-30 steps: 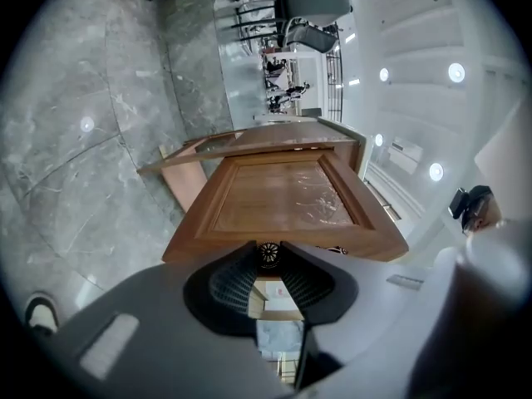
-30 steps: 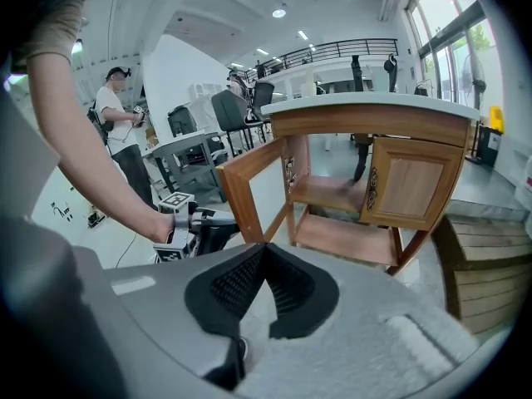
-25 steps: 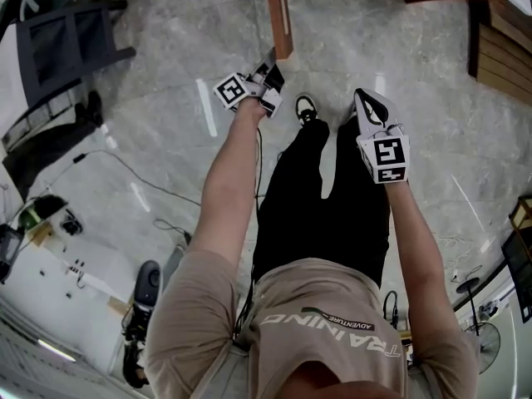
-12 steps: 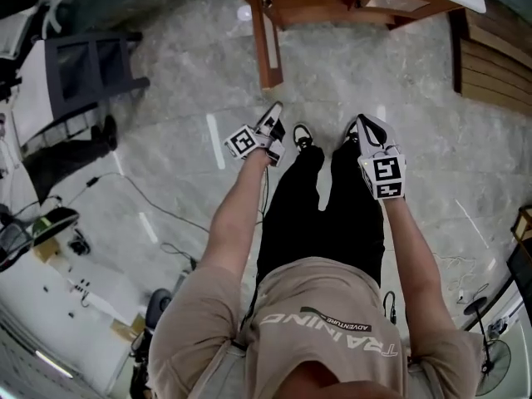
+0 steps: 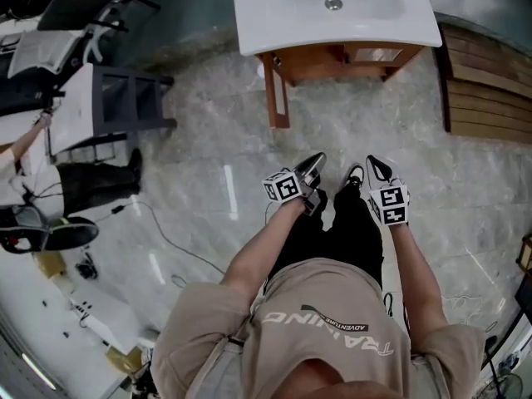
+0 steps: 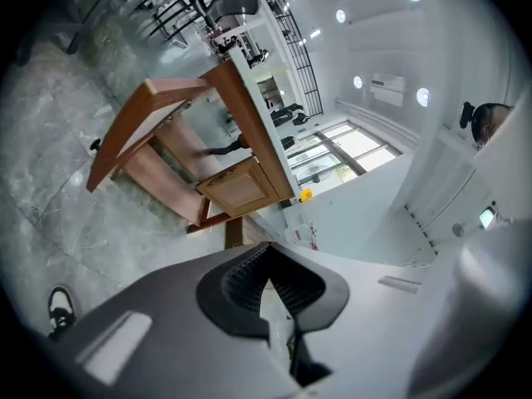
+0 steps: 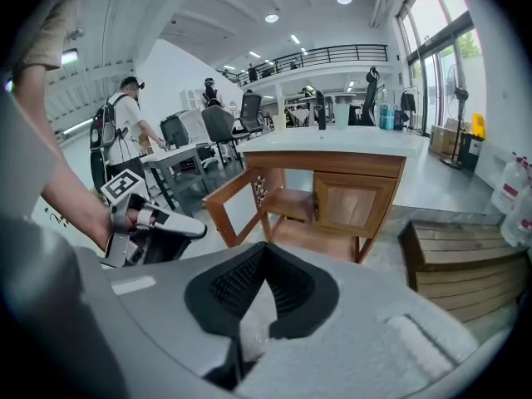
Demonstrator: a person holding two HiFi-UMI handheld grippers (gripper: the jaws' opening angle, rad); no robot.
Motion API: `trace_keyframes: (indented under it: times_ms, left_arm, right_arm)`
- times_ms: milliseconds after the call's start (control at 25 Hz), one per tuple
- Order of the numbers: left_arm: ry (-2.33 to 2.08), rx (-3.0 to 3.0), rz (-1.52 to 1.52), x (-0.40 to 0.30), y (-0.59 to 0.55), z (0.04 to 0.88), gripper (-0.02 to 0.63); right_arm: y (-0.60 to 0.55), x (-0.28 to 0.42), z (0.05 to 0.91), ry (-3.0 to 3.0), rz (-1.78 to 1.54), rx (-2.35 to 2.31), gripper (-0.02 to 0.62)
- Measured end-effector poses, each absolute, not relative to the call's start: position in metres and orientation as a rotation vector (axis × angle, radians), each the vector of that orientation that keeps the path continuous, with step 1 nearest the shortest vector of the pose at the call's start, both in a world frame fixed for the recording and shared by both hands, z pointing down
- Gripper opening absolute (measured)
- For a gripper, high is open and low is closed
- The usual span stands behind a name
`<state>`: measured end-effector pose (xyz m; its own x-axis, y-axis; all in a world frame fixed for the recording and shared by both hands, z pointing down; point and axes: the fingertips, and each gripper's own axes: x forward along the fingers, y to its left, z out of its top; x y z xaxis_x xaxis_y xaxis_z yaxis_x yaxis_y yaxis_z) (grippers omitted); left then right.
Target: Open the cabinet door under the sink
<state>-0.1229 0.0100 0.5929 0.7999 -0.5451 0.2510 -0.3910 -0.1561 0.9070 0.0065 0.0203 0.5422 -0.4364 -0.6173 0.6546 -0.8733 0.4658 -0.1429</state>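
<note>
White sink top; reddish-brown wooden cabinet door; grey, white-veined marble floor; black trousers

The beige shirt carries the only words that can be read: "TRAINING" in large white letters across the chest, with a small "ADVENTURE" beside a dark swoosh. Both stand upside down in the head view. The left tongs bear a marker cube printed with black-and-white square codes and no letters, and so do the right tongs. Labels on the bottles are too small to read.
</note>
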Motion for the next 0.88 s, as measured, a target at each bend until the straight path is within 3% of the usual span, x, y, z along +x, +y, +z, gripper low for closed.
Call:
trace_keyframes:
  times_ms: [360,880]
  left_arm:
    - [-0.699,2.159,-0.029,-0.078,-0.013,0.445,0.012]
    - [-0.933,2.542,0.387,-0.075,-0.042,0.348,0.012]
  right_arm:
    - [0.023,0.040,0.466,-2.306,0.671,1.253,0.003]
    - [-0.003,0.077,0.332,-2.468,0.464,1.472,0.002]
